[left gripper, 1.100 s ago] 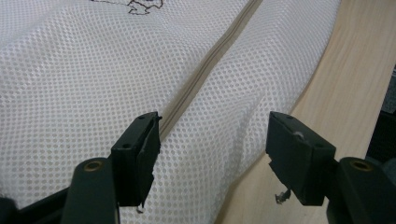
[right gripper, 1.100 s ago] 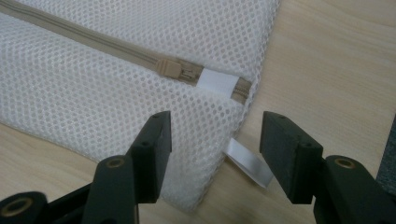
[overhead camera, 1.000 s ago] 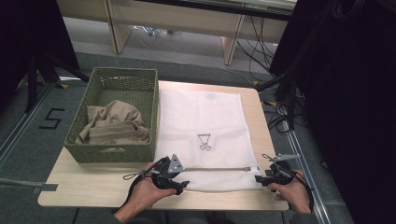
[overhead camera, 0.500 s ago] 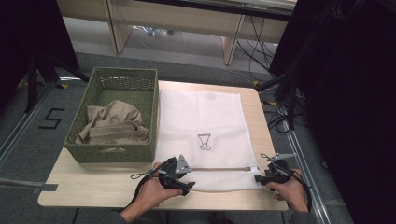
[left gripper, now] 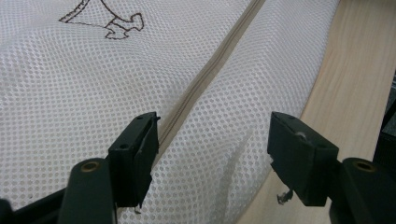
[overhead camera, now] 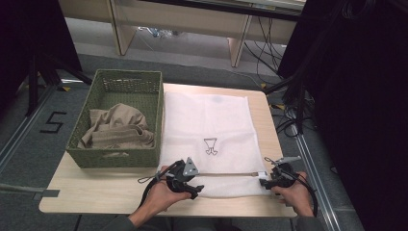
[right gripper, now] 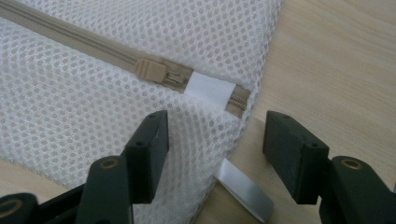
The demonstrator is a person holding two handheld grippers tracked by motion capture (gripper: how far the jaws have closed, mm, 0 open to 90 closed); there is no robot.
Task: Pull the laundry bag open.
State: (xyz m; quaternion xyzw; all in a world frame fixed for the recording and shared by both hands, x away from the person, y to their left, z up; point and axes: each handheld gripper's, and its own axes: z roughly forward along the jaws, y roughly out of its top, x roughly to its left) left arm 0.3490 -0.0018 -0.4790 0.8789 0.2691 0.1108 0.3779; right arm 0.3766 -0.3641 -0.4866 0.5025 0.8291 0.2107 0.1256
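**Opening the zip of the mesh laundry bag: recommended grip**

The white mesh laundry bag (overhead camera: 207, 139) is laid flat on the pale wooden surface (overhead camera: 96, 192), just beside the green woven basket (overhead camera: 118, 86), in which a beige crumpled garment (overhead camera: 115, 127) is held. A beige zip (overhead camera: 231, 174) is run across the near end of the bag, between the two hands.

The left tongs (overhead camera: 191, 185) are held with the jaws apart over the near left part of the bag; in the left gripper view the zip line (left gripper: 205, 77) is seen to pass close to one jaw, and no mesh is pinched. The right tongs (overhead camera: 267, 183) are likewise held apart at the near right corner. In the right gripper view the beige zip slider (right gripper: 150, 70) is seen just ahead of the jaws, beside a white fabric tab (right gripper: 208, 91), and a white label (right gripper: 245, 189) is seen beneath the corner.

The step in hand is judged to be the gripping of the bag at both ends of the zip. The following is advised:

1. The mesh beside the zip is to be clamped by the left tongs, so that the bag is anchored.
2. The slider itself, not the loose mesh, is to be taken by the right tongs.
3. The slider is to be drawn along the zip line, low and level, so that the teeth are not jammed by bunched mesh.
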